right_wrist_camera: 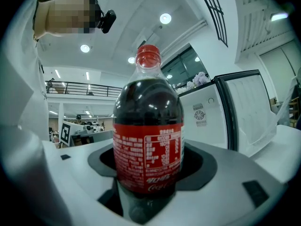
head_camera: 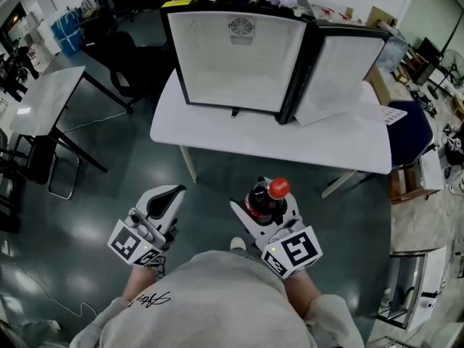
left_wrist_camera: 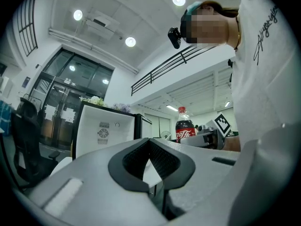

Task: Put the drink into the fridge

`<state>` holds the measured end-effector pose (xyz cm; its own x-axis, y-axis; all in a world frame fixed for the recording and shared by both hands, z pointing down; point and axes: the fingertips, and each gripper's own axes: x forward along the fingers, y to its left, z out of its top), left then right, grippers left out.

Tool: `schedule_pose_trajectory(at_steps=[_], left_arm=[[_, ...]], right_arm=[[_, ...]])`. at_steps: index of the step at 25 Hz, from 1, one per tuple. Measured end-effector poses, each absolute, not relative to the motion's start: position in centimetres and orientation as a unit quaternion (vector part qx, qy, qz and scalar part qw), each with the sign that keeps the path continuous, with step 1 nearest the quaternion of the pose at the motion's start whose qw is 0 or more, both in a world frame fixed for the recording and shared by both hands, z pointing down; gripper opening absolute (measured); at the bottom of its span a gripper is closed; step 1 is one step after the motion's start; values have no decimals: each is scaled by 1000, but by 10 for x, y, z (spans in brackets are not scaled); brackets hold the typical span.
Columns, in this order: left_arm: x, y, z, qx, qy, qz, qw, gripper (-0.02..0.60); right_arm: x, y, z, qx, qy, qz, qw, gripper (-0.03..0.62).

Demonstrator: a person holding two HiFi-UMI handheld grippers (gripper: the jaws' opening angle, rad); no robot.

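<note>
Left gripper (head_camera: 168, 193): jaws together, nothing between them. Right gripper (head_camera: 265, 209): jaws clamped on upright cola bottle (right_wrist_camera: 148, 140).

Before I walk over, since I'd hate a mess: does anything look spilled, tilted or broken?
Nothing stands out. The bottle sits upright and capped in the right gripper, the fridge stands open on the table, and no spill shows.

The fridge (head_camera: 235, 64) stands on the far table (head_camera: 217, 133), its door (head_camera: 341, 71) open to the right. Near me, the bottle (head_camera: 267, 198) sits in the right gripper (head_camera: 264, 210), with the left gripper (head_camera: 165, 194) to its left.
</note>
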<state>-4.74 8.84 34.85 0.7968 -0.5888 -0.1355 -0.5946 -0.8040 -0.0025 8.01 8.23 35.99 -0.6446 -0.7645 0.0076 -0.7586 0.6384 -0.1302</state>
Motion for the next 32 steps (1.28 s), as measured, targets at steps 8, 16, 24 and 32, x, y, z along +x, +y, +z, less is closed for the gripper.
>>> schedule_pose_trajectory(at_steps=[8,16,24,32], left_arm=[[-34,64,351,-944,322,63,21,3],[-17,51,353,-940,335,67,25,3],[-18,50,358,-936,346,67,18,3],[-16,50,360,-938,341,59,21,3]], right_arm=[[88,58,360,-405,912,-54,21,319],[98,44,364,-385,921,-55,18,319],[93,42,366,-370,927,-53,14,319],[101,40,365,-376,925,-54,15,319]])
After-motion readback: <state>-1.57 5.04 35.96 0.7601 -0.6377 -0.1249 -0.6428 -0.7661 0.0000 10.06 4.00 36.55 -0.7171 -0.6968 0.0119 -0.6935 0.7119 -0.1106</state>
